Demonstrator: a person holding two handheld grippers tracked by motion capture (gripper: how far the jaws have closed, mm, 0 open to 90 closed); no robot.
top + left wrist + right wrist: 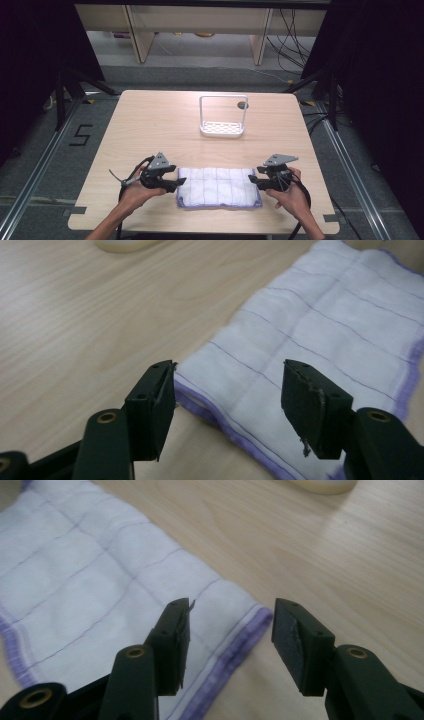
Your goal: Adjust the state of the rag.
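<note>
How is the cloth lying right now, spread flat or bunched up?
Spread flat: the cloth lies as a smooth rectangle on the table, purple edging visible, no bunching.

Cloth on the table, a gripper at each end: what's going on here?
A person sits at a wooden table with a two-jaw gripper in each hand. A white cloth with purple edging lies flat near them. The left gripper is at the cloth's left end and the right gripper at its right end. Both have their jaws open around a corner of the cloth, and nothing is gripped yet. A white rack stands farther back, untouched.
</note>
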